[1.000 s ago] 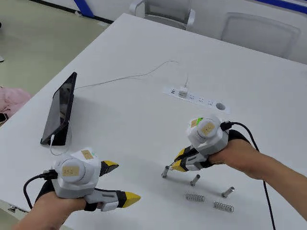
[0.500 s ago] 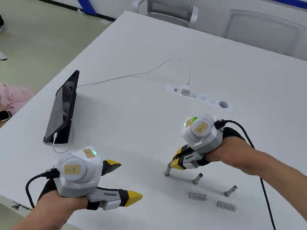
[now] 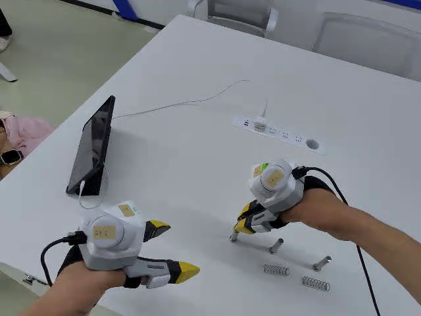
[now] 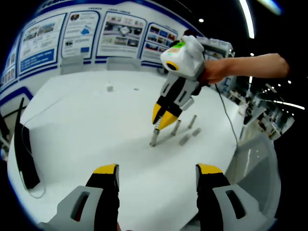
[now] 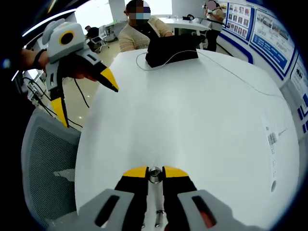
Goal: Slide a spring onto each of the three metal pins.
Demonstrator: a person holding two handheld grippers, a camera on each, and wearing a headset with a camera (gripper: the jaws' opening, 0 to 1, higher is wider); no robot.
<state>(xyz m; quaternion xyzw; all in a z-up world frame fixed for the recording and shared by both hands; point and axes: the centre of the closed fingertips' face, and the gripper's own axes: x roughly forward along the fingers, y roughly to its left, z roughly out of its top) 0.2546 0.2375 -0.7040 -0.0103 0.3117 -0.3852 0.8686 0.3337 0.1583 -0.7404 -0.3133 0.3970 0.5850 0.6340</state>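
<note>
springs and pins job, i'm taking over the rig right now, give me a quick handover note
Left gripper: open, empty, above the table near its front edge.
Right gripper: shut on the top of the held pin, whose lower end is on the table.
Bare pins lie to its right, with loose springs beside them.
Done: at most one pin; I cannot tell whether the held pin carries a spring.
Left: spring both bare pins and check the held one.
</note>
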